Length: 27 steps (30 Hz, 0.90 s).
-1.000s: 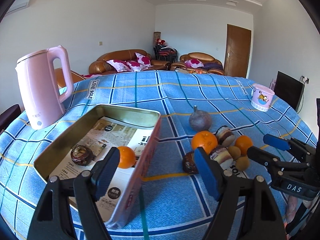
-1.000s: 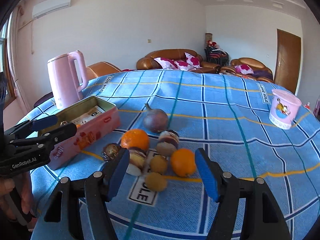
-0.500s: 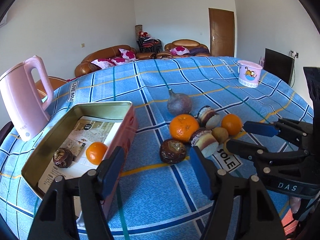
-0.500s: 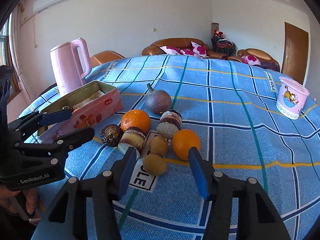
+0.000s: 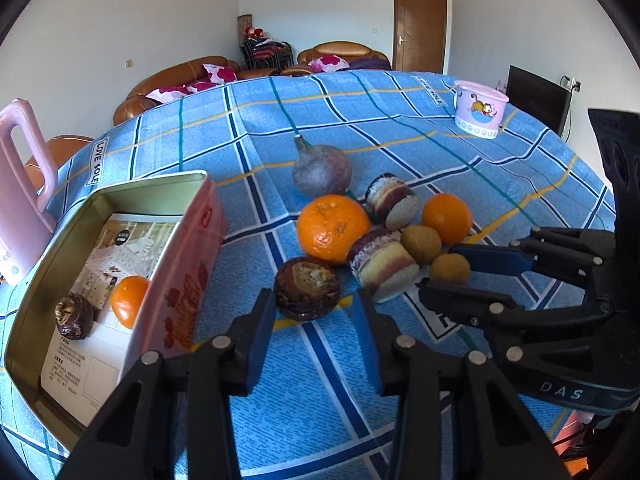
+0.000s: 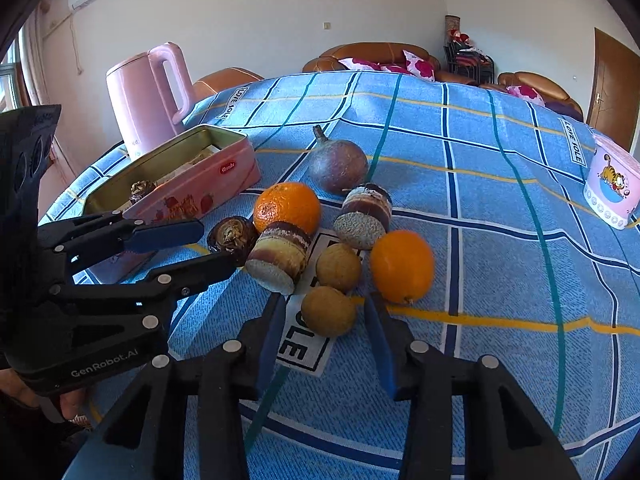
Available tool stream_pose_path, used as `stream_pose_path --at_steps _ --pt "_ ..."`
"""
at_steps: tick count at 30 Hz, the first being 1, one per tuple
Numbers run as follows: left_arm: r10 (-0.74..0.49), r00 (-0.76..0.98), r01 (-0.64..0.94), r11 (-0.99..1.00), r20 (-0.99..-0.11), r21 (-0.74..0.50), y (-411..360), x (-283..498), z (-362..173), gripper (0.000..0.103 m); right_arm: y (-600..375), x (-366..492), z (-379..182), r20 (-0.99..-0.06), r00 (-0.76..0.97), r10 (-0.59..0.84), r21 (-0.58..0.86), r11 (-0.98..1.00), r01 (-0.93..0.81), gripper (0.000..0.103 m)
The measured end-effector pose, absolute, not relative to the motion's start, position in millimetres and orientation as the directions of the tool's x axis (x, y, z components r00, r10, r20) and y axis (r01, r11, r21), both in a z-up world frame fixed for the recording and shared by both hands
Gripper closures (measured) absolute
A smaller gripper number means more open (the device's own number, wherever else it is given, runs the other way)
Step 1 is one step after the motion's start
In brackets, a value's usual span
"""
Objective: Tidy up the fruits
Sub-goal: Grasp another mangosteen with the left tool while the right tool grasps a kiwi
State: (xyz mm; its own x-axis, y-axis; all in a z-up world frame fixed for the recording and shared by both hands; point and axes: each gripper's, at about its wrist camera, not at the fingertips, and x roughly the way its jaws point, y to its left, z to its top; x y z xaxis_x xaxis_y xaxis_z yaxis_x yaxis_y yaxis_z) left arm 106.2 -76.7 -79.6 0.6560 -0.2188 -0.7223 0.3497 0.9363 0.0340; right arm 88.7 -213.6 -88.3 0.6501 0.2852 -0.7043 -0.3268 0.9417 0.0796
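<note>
A pile of fruit lies on the blue checked cloth: a big orange (image 5: 332, 226), a smaller orange (image 5: 447, 218), a purple passion fruit (image 5: 322, 170) and two layered cake-like pieces (image 5: 380, 264). My left gripper (image 5: 316, 304) is closing around a dark brown wrinkled fruit (image 5: 307, 288); a gap still shows at its right pad. My right gripper (image 6: 323, 304) is closing around a small tan fruit (image 6: 328, 312), its pads not pressing. A second tan fruit (image 6: 338, 268) sits just behind. The pink tin (image 5: 148, 186) at left holds an orange (image 5: 128, 300) and a dark fruit (image 5: 74, 316).
A pink kettle (image 6: 144, 96) stands behind the tin at the far left. A pink cartoon mug (image 6: 612, 184) sits at the table's right edge. Brown sofas and a door lie beyond the table. A hand (image 6: 68, 404) holds the left gripper.
Both grippers have come down closer to the fruit pile and their jaws have narrowed. The left one swung from over the tin to the dark brown fruit.
</note>
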Motion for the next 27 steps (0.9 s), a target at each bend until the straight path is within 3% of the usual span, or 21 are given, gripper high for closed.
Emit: stream_pose_path --at_steps 9,27 --pt "-0.241 0.622 0.331 0.943 -0.745 -0.029 -69 116 -84 0.066 -213 89 -89 -0.711 0.641 0.288 0.077 0.939 -0.336 0.07" --pt "-0.266 0.711 0.312 0.949 -0.65 -0.047 -55 100 -69 0.067 -213 76 -80 -0.639 0.708 0.301 0.054 0.936 -0.349 0.071"
